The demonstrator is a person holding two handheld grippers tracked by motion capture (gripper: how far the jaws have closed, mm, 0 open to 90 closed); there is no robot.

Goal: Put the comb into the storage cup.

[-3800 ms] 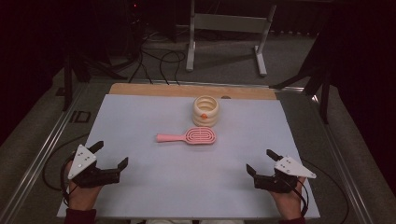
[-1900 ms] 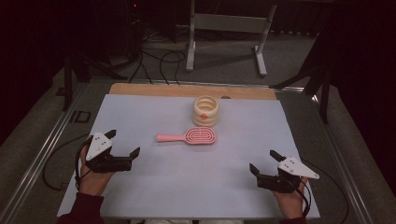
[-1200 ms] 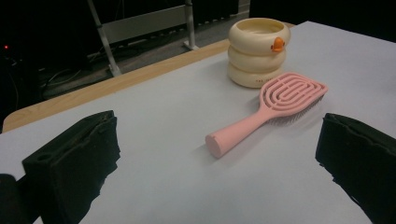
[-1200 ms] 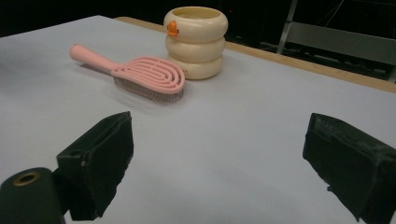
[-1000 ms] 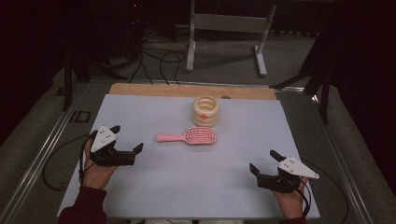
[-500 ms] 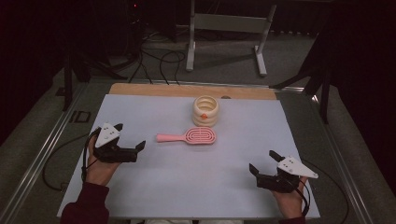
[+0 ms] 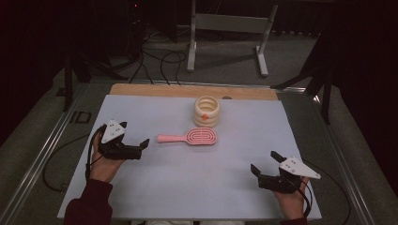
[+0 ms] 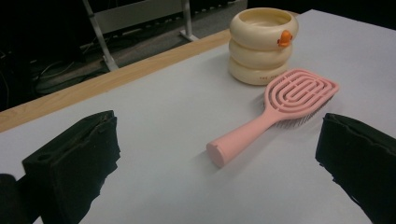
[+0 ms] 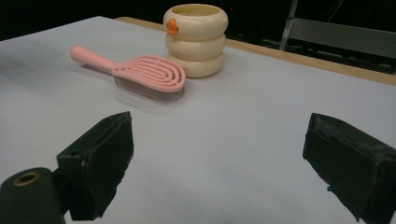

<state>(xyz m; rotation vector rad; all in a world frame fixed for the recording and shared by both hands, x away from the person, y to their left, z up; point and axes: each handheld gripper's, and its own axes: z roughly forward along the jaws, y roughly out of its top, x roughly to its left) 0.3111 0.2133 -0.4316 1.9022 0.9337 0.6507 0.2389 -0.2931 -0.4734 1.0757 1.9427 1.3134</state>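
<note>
White tabletop (image 7: 187, 187), wooden edge (image 7: 155, 90), dark room

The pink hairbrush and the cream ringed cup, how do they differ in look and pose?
The pink hairbrush lies flat, long and low, bristles down; the cream ringed cup stands upright, a stack of three rounded rings. The hairbrush has a slotted head and a straight handle; the cup is open-topped with a small orange knob near its rim. Both rest on the white table, close together.

Your left hand-held gripper (image 7: 142, 146) sits low, jaws spread wide, pointing right. Your right hand-held gripper (image 7: 264, 161), jaws likewise apart, points left and away from you. Both empty.
</note>
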